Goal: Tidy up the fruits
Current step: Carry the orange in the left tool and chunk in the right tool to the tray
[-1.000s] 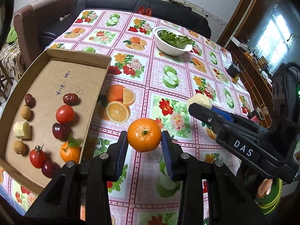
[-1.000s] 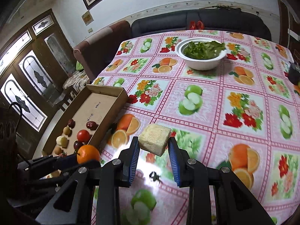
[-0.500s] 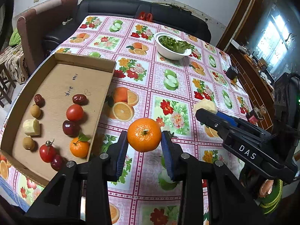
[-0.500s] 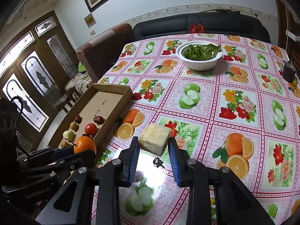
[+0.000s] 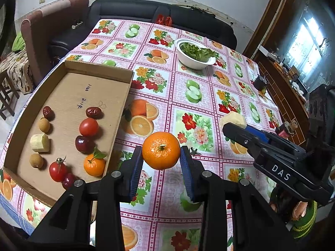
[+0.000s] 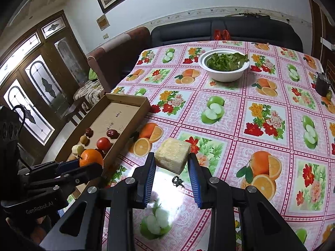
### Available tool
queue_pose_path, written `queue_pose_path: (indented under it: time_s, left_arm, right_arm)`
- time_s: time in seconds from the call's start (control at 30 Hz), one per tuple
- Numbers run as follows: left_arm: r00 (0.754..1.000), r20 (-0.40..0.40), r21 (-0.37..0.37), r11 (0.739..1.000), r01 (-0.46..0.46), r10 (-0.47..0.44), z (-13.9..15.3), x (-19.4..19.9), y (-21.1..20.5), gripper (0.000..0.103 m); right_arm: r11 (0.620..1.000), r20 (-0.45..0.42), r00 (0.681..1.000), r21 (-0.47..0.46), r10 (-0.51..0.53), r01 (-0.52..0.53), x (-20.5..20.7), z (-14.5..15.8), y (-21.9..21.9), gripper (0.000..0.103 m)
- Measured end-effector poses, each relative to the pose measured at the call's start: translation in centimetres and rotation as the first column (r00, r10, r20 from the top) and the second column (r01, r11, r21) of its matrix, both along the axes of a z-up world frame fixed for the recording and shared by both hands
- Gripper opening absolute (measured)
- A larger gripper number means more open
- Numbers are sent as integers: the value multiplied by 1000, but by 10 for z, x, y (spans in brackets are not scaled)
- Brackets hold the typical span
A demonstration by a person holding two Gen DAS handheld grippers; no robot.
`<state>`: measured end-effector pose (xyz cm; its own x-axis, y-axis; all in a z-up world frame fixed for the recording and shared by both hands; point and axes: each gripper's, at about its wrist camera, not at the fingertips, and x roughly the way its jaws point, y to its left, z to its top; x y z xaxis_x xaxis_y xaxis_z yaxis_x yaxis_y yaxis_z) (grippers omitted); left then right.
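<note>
**Both grippers loaded**

Here the left gripper (image 5: 160, 163) pinches an orange (image 5: 160, 153) above the table, the box (image 5: 117, 117) at its ten o'clock; the right gripper (image 6: 171, 173) clamps a pale chunk (image 6: 172, 158), likely headed there to join the sorted fruit.

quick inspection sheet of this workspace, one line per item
surface: table under fruit-print cloth, glare patch near the right gripper.
job's things: cardboard tray holds tomatoes, red dates, longans, a leafy orange and a pale chunk; orange and pale cut block are held above the cloth.
clutter: white bowl of greens; dark cup at the far right edge.
grippers: left gripper shut on orange; right gripper shut on pale cut block.
cables: nothing seen.
surroundings: dark sofa, glazed doors, framed picture.
</note>
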<state>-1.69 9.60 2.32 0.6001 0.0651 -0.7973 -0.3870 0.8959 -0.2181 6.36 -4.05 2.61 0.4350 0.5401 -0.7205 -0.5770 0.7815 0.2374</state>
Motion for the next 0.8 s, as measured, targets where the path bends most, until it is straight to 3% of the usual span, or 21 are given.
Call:
queue_pose_path:
  time_s: [0.47, 0.8]
  left_arm:
    - [1000, 4, 76, 997, -25, 24, 5, -3, 5, 33]
    - [999, -6, 84, 995, -53, 54, 2, -5, 26, 33]
  right_arm:
    - [1000, 17, 1000, 2, 15, -15, -5, 7, 6, 32]
    - [999, 14, 999, -12, 42, -42, 0, 6, 26, 31]
